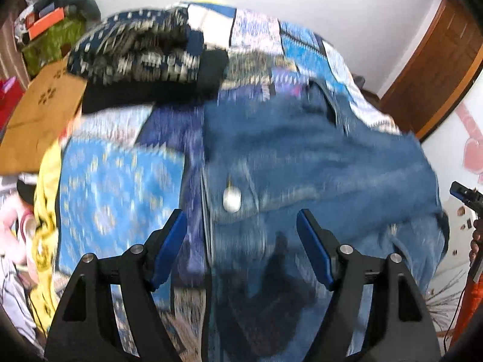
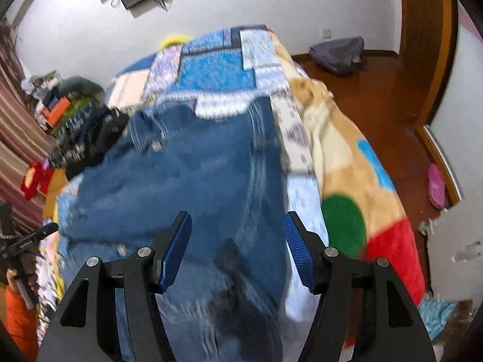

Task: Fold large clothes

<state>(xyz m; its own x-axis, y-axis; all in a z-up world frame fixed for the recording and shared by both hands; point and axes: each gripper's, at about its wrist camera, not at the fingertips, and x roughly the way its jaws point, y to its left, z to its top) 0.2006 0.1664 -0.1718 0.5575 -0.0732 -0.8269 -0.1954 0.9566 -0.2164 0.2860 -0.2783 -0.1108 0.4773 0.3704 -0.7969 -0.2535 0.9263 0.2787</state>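
A pair of blue denim jeans point(image 1: 317, 163) lies spread on a bed with a blue patchwork cover point(image 1: 114, 187); its metal waist button point(image 1: 231, 200) shows. My left gripper point(image 1: 241, 226) is open and empty, hovering above the jeans' waist. In the right wrist view the jeans point(image 2: 181, 187) fill the middle of the bed. My right gripper point(image 2: 238, 229) is open and empty above the jeans near their right edge. The right gripper's tip point(image 1: 465, 194) shows at the left wrist view's right edge, and the left gripper point(image 2: 27, 241) shows at the right wrist view's left edge. Both views are motion-blurred.
A stack of folded dark patterned clothes point(image 1: 142, 51) lies at the bed's far left. A fleece blanket with green and red patches point(image 2: 362, 199) hangs over the bed's right side. A cardboard box point(image 1: 39, 111) stands left of the bed. Wooden floor with a pink slipper point(image 2: 437, 190) lies to the right.
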